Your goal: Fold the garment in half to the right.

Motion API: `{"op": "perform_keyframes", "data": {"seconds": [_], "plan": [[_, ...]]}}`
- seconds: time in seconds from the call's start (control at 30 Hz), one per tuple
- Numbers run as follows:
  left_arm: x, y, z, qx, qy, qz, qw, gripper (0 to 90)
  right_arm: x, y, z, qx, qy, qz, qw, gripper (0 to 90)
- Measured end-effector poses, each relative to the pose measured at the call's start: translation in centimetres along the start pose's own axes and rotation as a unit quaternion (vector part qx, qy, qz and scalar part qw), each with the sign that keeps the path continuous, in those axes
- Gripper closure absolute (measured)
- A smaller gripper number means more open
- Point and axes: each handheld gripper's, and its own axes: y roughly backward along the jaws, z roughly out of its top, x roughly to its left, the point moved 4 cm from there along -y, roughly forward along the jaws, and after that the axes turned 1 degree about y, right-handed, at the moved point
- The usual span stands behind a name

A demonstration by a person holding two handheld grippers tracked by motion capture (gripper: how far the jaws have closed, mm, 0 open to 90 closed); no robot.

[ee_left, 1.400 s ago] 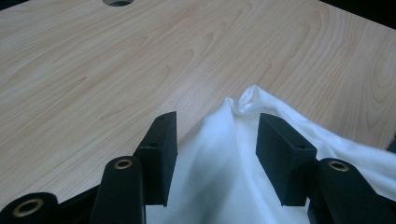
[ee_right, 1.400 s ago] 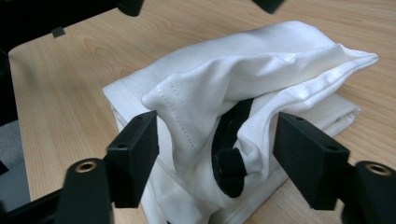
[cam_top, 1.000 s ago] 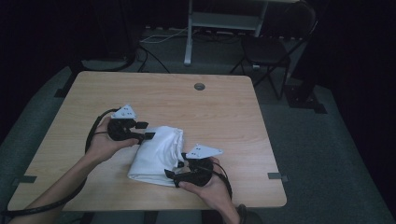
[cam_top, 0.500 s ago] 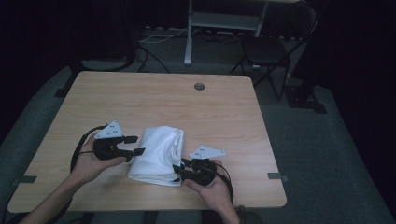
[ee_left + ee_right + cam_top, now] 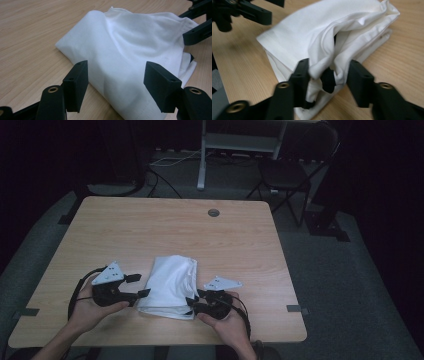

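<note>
the left gripper [image 5: 142,286] sits at the near left of the wooden table [image 5: 150,230], held in the person's left hand [image 5: 90,310], its tips just at the left edge of the folded white cloth [image 5: 170,282]. in the left gripper view its jaws stand spread apart, one to each side of the cloth's near edge, with clear gaps to the fabric, so nothing is grasped; they have just been opening wider. the cloth lies folded in a thick stack at the near middle of the table, between the two grippers. at its near right corner is the right gripper [image 5: 192,301], held in the right hand [image 5: 225,327]. in the right gripper view its jaws bracket a bunched fold of the cloth [image 5: 332,50]; one pad touches fabric, the other stands slightly off, and i cannot tell whether it truly pinches. these jaws have just been opening a little with the cloth between them.
</note>
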Motion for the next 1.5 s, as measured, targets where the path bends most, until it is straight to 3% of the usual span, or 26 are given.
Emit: {"op": "perform_keyframes", "data": {"seconds": [0.27,0.43,0.57,0.67,0.8,0.87,0.97,1.07,1.13,1.33,1.5], "plan": [[0.0,0.2,-0.4,0.004,-0.003,0.017,0.9998,36.3,-1.0,0.8,-0.8,0.014,-0.004,-0.04,0.9991,34.5],[0.0,0.0,-0.6,0.009,-0.002,0.02,0.9997,35.3,-1.4,1.6,-0.3,-0.007,-0.013,-0.064,0.9978,25.9],[0.0,-0.1,-0.8,0.013,0.0,0.028,0.9995,33.3,-1.5,2.1,0.1,-0.028,-0.028,-0.091,0.9951,23.3],[-0.2,-0.2,-1.0,0.018,-0.003,0.03,0.9994,33.2,-1.6,1.8,-0.2,-0.011,-0.032,-0.102,0.9942,24.5],[-0.3,-0.4,-1.3,0.024,-0.006,0.034,0.9991,33.2,-0.9,1.0,-0.9,0.023,-0.01,-0.093,0.9953,26.5],[-0.3,-0.5,-1.5,0.028,-0.006,0.035,0.999,33.2,-0.4,0.6,-1.2,0.041,0.005,-0.081,0.9959,28.5],[-0.5,-0.6,-1.8,0.032,-0.01,0.033,0.9989,33.2,0.0,0.3,-1.4,0.044,0.005,-0.059,0.9973,36.6],[-0.7,-0.7,-2.0,0.037,-0.009,0.033,0.9987,33.2,-0.1,0.3,-1.2,0.031,-0.01,-0.047,0.9984,46.1],[-0.7,-0.8,-2.1,0.04,-0.01,0.036,0.9985,33.2,-0.2,0.2,-0.9,0.014,-0.042,-0.025,0.9987,51.8],[-0.8,-1.2,-2.3,0.054,-0.018,0.046,0.9973,33.3,-0.3,0.1,-0.4,0.005,-0.062,-0.032,0.9975,74.3],[-0.8,-1.2,-2.4,0.055,-0.017,0.046,0.9973,33.3,0.0,0.1,-0.4,0.002,-0.066,-0.02,0.9976,78.4]]}}
